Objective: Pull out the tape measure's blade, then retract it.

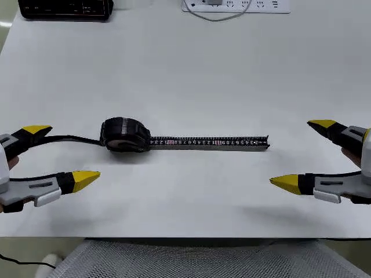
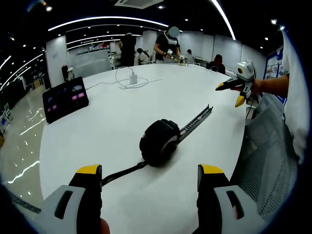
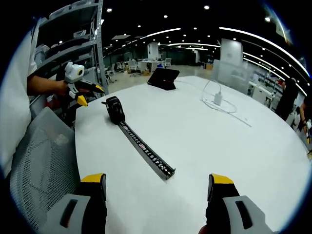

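A black tape measure (image 1: 124, 135) lies on the white table (image 1: 185, 69) with its blade (image 1: 208, 142) pulled out to the right, flat on the surface. A black strap trails left from its case. My left gripper (image 1: 61, 153) hangs open to the left of the case, touching nothing. My right gripper (image 1: 301, 153) is open too, a short way right of the blade's end hook. The case (image 2: 160, 141) sits ahead of the left gripper (image 2: 150, 178). The blade (image 3: 146, 148) runs toward the right gripper (image 3: 158, 187), with the case (image 3: 114, 108) at its far end.
A black device (image 1: 65, 8) sits at the table's far left corner. A white power strip (image 1: 237, 5) with a cable lies at the far edge. A mesh chair (image 1: 191, 259) stands below the near edge. Other people work at the back of the room.
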`<state>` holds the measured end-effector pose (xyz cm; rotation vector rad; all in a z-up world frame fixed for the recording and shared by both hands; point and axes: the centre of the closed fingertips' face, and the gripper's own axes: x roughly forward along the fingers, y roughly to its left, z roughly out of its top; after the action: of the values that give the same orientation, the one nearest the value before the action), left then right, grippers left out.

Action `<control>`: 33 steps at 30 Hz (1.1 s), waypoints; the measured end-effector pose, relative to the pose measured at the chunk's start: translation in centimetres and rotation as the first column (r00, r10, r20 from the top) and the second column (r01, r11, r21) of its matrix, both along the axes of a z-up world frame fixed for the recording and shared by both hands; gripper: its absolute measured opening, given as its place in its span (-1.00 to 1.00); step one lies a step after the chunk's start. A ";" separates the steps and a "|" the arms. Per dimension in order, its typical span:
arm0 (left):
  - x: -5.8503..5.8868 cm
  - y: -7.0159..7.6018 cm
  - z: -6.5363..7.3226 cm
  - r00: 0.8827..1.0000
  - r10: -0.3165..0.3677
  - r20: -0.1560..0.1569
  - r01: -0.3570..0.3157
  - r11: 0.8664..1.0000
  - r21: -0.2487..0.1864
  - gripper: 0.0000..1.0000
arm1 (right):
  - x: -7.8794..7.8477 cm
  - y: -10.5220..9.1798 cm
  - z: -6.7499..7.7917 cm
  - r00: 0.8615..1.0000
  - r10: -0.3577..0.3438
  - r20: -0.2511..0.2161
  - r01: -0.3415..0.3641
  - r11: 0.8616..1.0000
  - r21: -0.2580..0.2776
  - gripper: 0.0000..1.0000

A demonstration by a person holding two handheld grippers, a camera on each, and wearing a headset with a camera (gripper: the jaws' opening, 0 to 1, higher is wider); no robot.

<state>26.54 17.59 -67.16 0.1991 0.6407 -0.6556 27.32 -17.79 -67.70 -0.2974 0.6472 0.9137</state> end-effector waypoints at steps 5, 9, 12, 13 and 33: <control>-0.4 -0.3 0.6 0.999 0.021 0.027 -0.021 1.000 -0.011 0.58 | -0.5 0.0 0.4 1.000 -0.015 0.013 0.015 1.000 0.010 0.71; -0.9 -0.7 0.5 0.999 0.027 0.028 -0.026 0.999 -0.021 0.61 | -0.8 0.1 0.4 0.999 -0.028 0.031 0.028 0.999 0.017 0.69; -1.4 -1.1 0.3 0.999 0.025 0.029 -0.024 0.999 -0.022 0.61 | -1.1 0.2 0.5 0.998 -0.041 0.043 0.040 0.999 0.023 0.69; -1.6 -1.2 0.3 0.999 0.025 0.030 -0.024 0.999 -0.022 0.60 | -1.1 0.2 0.5 0.998 -0.045 0.047 0.044 0.999 0.025 0.69; -3.2 -2.7 -0.7 1.000 0.019 0.021 -0.017 0.999 -0.051 0.61 | -2.4 0.3 0.0 0.993 -0.102 0.053 0.098 0.993 0.067 0.71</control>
<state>23.32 14.90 -67.89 0.1531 0.6044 -0.6508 24.87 -17.51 -67.69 -0.2302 0.5741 0.8256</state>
